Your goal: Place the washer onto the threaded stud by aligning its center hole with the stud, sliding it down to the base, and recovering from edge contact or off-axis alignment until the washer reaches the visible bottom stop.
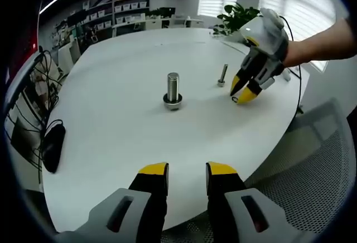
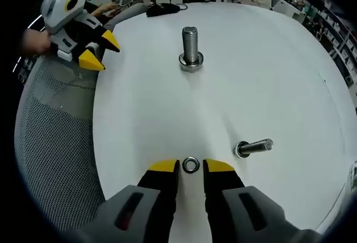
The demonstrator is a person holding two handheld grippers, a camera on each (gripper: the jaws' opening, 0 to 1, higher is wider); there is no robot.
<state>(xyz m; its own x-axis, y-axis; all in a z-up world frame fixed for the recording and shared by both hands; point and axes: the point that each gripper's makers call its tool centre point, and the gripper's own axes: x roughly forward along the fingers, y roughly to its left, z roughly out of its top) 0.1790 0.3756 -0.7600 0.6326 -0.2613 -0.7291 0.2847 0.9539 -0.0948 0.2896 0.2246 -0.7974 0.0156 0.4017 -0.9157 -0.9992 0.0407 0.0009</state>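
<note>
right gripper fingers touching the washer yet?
Cannot tell. In the right gripper view the washer lies flat on the table, between the yellow fingers of the right gripper, too close to judge contact or gap.

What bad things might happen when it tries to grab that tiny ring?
The washer lies flat on the table between the right hand-held gripper jaws, so it may slip out. The small bolt nearby could get bumped. The washer might also catch on the big stud top.
</note>
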